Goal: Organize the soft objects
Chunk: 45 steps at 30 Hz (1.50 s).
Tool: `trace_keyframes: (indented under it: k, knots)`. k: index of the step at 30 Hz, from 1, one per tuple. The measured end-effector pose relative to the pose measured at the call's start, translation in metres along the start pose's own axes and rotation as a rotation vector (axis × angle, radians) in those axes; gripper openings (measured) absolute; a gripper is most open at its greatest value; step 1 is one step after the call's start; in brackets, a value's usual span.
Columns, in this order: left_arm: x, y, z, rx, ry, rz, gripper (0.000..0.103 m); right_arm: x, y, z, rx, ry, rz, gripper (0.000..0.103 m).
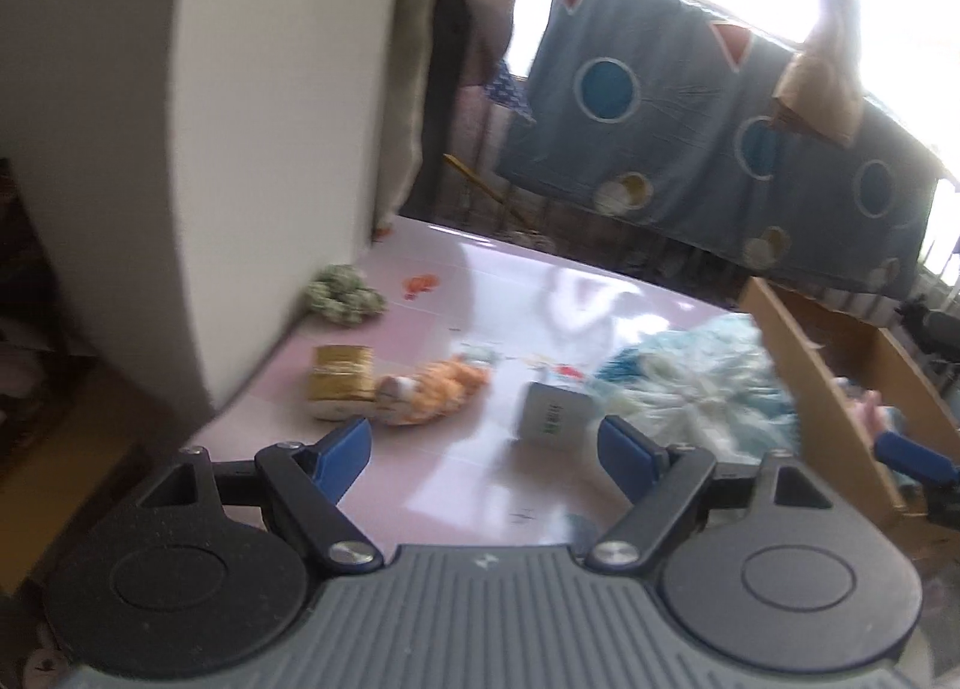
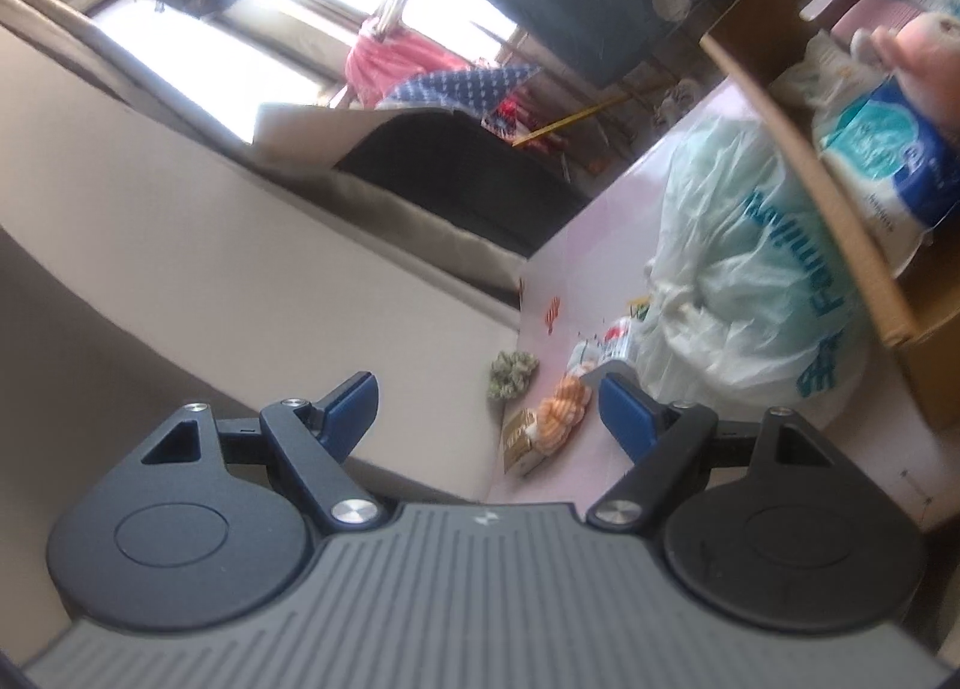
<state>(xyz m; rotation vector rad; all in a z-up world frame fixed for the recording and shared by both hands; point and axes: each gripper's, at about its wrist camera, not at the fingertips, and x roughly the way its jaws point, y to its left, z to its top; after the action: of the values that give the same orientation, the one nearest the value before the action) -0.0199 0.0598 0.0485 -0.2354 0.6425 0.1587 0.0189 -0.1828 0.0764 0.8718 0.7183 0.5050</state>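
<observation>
- The left gripper [image 1: 483, 443] hangs above the pink table [image 1: 516, 281], jaws spread wide and empty, apparently lining up a pick.
- Just beyond its fingertips lie an orange plush toy [image 1: 441, 389], touching a gold packet [image 1: 339, 383], and a small white box [image 1: 555, 412] tipped on edge.
- The right gripper [image 2: 489, 410] is likewise wide open, holding nothing, tilted beside the table.
- A green scrunchie [image 1: 342, 296] sits against the white panel [image 1: 240, 149]; a crumpled plastic bag [image 2: 738, 269] leans on the cardboard box [image 2: 840, 221].
- That box already holds a tissue pack [image 2: 888, 149], presumably the collecting place.
</observation>
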Motion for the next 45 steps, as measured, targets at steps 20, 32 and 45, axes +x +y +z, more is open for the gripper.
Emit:
trace_keyframes:
  k: [20,32,45]
  knots:
    - [0.081,-0.01,-0.003,0.283,-0.011,-0.124,0.053,0.103,-0.02,0.013,-0.145,0.138,-0.107,0.076]
    - [0.171,-0.031,-0.006,0.515,0.077,-0.221,0.043,0.224,-0.015,0.016,-0.59,0.299,-0.283,0.049]
    - [0.204,-0.043,-0.01,0.537,0.136,-0.215,0.031,0.267,-0.018,0.002,-0.727,0.368,-0.327,0.022]
